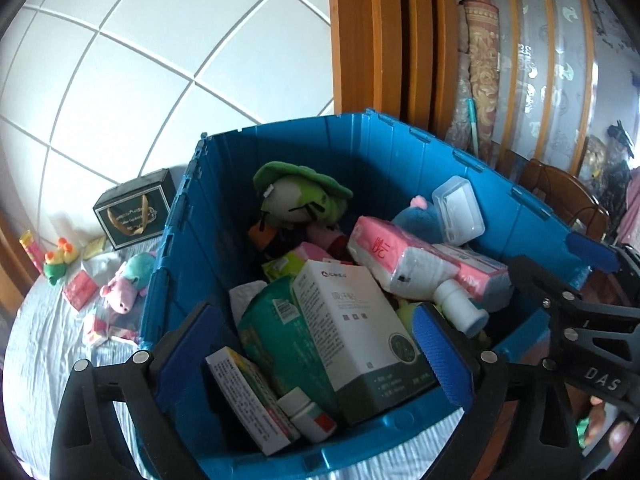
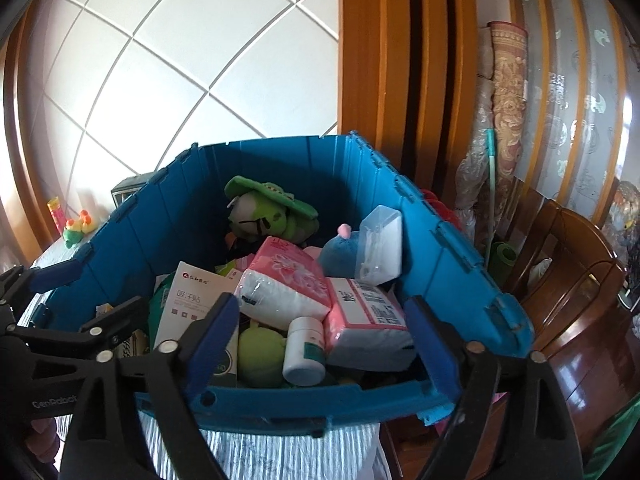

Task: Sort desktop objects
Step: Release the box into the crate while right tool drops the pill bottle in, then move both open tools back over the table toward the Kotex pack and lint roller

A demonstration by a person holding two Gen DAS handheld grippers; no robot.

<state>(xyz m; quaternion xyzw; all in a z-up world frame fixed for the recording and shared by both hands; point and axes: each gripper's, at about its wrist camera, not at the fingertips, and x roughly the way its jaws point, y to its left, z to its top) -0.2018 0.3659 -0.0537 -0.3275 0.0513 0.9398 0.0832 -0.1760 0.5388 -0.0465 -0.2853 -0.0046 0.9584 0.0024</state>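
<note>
A blue plastic crate (image 1: 360, 152) stands on the table, full of things: a green plush (image 1: 298, 196), pink tissue packs (image 1: 404, 260), a white box (image 1: 352, 320), a green pack (image 1: 276, 328), a white bottle (image 1: 460, 304), a small pill bottle (image 1: 308, 414), a clear case (image 1: 458, 210). My left gripper (image 1: 316, 344) is open and empty over the crate's near rim. My right gripper (image 2: 320, 344) is open and empty above the crate (image 2: 460, 248), over the white bottle (image 2: 304, 352) and tissue packs (image 2: 288, 280).
Left of the crate lie a pink-and-teal plush (image 1: 128, 284), red packets (image 1: 80, 288), a parrot toy (image 1: 60, 260) and a black gift box (image 1: 136, 212) on the light tablecloth (image 1: 44, 340). A wooden chair (image 2: 572, 280) and door frame (image 2: 380, 60) stand at the right.
</note>
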